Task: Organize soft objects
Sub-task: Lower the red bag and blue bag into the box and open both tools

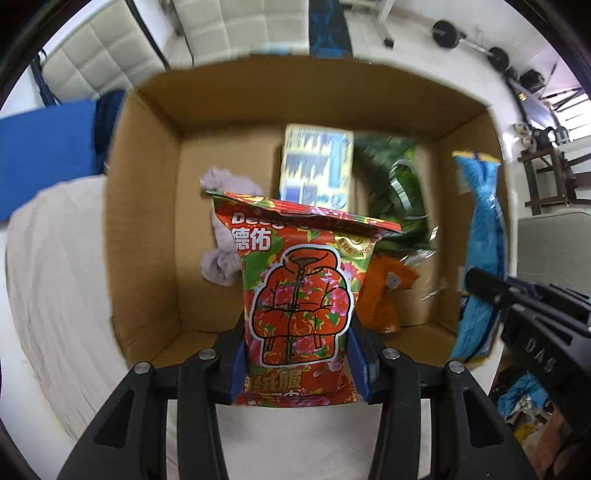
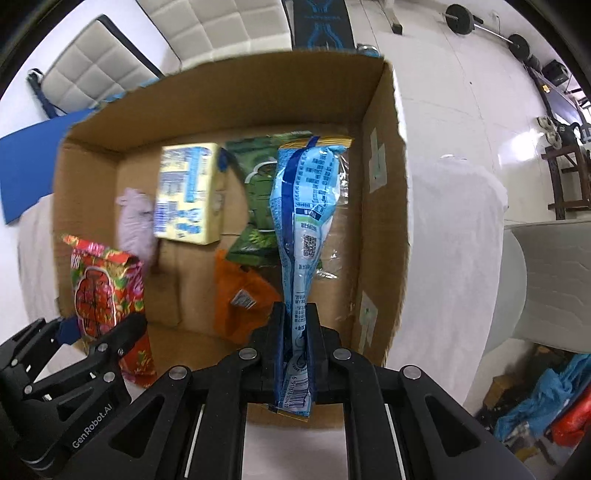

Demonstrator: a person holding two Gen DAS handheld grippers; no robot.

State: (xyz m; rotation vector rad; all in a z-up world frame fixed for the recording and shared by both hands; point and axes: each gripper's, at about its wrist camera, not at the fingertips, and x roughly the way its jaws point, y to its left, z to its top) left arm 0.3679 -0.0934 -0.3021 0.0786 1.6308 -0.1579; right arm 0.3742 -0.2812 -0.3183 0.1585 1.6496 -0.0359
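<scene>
My left gripper is shut on a red floral tissue pack, which hangs over the open cardboard box. The same red pack and the left gripper show at the lower left of the right wrist view. My right gripper is shut on a long light-blue packet above the box's right side. That blue packet and the right gripper show at the right of the left wrist view. Both grippers point down into the box.
In the box lie a yellow tissue pack, a green bag, an orange packet and a lilac cloth. The box stands on a white cloth-covered surface. A blue mat and white chairs lie behind.
</scene>
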